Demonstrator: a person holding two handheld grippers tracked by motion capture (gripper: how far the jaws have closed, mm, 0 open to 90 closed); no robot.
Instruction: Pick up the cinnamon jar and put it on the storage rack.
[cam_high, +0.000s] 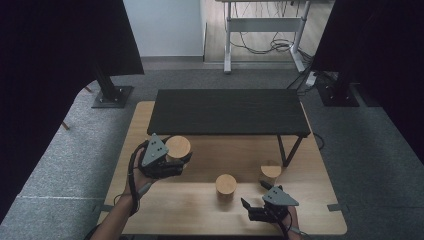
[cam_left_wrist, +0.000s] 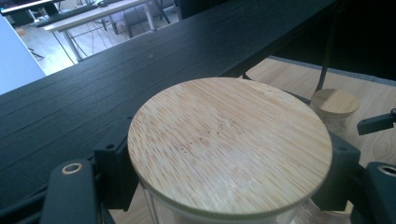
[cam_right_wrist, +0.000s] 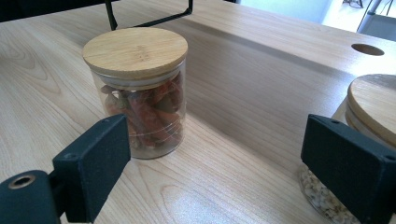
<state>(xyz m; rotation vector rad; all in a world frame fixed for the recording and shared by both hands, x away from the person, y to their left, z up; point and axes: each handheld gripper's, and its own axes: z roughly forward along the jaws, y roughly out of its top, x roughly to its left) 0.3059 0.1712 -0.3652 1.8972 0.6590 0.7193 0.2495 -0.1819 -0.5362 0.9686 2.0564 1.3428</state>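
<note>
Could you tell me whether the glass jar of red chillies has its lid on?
On: the round bamboo lid sits flat atop the glass jar of red chillies.

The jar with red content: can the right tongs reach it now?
Probably yes. The right tongs stand open and empty, and only bare table lies before the jar with red content.

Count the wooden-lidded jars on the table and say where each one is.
3. One jar sits in the left gripper by the black shelf; one stands mid-table; one stands beside the shelf's right leg. Others may be hidden under the shelf.
</note>
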